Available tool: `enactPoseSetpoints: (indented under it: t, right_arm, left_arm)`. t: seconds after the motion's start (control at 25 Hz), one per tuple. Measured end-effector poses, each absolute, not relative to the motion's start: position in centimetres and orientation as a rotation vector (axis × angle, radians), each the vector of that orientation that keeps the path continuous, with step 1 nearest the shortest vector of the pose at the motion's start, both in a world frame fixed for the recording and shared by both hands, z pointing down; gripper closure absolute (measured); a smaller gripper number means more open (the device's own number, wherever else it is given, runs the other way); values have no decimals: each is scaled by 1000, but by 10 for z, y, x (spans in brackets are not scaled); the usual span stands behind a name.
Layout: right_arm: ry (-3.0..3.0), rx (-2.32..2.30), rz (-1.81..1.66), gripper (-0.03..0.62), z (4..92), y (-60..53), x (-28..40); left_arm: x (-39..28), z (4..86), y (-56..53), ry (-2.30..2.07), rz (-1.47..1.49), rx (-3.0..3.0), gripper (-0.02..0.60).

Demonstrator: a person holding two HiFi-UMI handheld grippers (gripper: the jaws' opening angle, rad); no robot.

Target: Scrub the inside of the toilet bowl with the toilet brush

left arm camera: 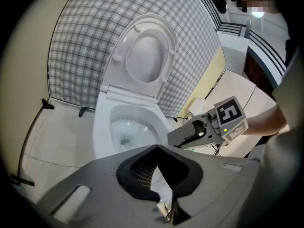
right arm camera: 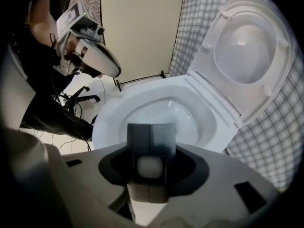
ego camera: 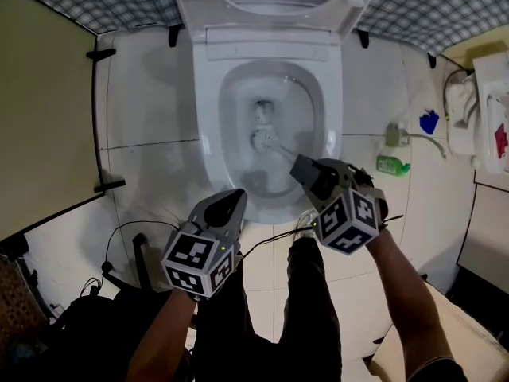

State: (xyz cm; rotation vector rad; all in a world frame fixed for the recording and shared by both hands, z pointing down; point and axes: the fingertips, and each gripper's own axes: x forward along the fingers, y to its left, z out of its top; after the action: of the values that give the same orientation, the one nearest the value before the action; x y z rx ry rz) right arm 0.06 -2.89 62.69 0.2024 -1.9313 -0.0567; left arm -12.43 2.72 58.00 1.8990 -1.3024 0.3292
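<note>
One toilet brush inside the toilet bowl
Head view: right gripper jaws pinched its handle, with open room either side; left gripper jaws sat together by the front rim. Left gripper view: brush hard to make out. Right gripper view: only the handle end showed.

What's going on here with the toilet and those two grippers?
A person is working on a toilet bowl with two handheld grippers. The right gripper is clamped on the toilet brush, whose head sits low inside the bowl. The left gripper hangs shut and empty near the front rim.
</note>
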Motion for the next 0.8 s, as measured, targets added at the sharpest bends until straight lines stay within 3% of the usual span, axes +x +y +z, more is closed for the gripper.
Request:
enactPoseSetpoints:
  t: [0.28,0.8]
  right_arm:
    - [-2055,364,161,406,643,-75,-28]
    - [-2140,528,-8,407,603,-124,-59]
  left_arm:
    - [-128,587,28,-1298,332,1889,572]
    - [-136,589,24,-1300,339,1888,572]
